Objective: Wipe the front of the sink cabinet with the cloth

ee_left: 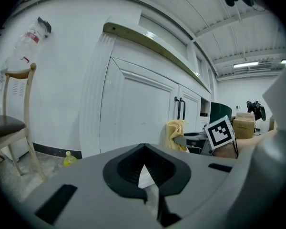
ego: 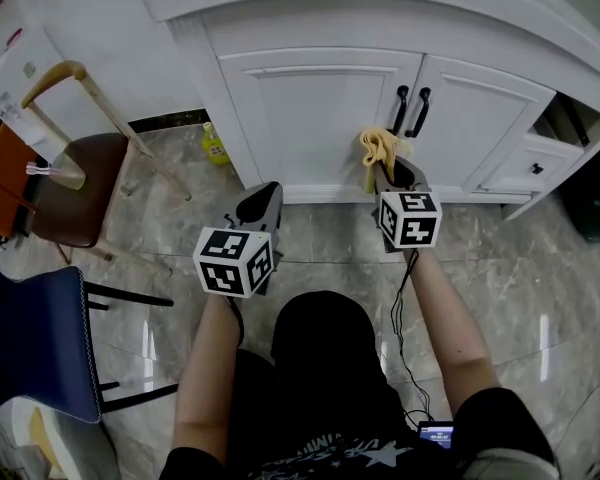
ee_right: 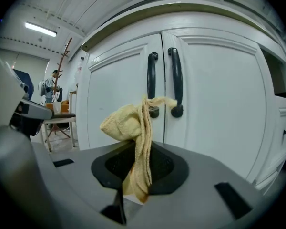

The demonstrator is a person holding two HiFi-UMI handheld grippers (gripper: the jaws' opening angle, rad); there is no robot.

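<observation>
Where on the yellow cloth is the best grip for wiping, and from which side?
Likely the gathered lower folds of the cloth, from the side away from the cabinet doors, as the right gripper has it: the bunched wad sticks out past the jaws.

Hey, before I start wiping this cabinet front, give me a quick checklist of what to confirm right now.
1. Yellow terry cloth clamped in right gripper: ok.
2. Cloth faces the white panelled cabinet door: ok.
3. Cloth touching the door: cannot tell.
4. Cloth clear of the two black door handles: cannot tell; they overlap in the right gripper view.
5. Left gripper shut, empty, off to the side: ok.
6. Small yellow bottle on the floor, away from the cloth: ok.
</observation>
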